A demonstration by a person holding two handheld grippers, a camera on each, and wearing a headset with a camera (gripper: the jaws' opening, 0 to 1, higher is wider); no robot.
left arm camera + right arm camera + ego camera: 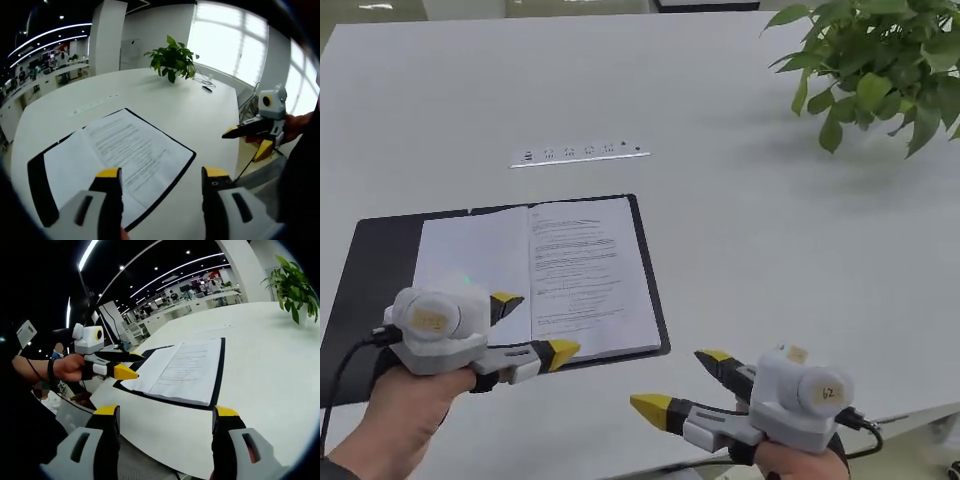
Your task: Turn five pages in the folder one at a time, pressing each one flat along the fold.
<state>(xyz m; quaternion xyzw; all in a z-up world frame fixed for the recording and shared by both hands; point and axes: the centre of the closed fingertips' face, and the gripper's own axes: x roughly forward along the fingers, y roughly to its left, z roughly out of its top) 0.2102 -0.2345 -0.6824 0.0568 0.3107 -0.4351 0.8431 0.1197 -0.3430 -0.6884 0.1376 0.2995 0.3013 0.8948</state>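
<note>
Both spread wide, left gripper by open folder, right gripper apart, print illegible.

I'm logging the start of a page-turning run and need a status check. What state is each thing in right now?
folder: open, lying flat on the table.
printed page: flat, on the folder's right side.
left tool: open, empty, over the folder's near edge.
right tool: open, empty, off the folder, near its near right corner.
plant: upright, at the table's far right.
</note>
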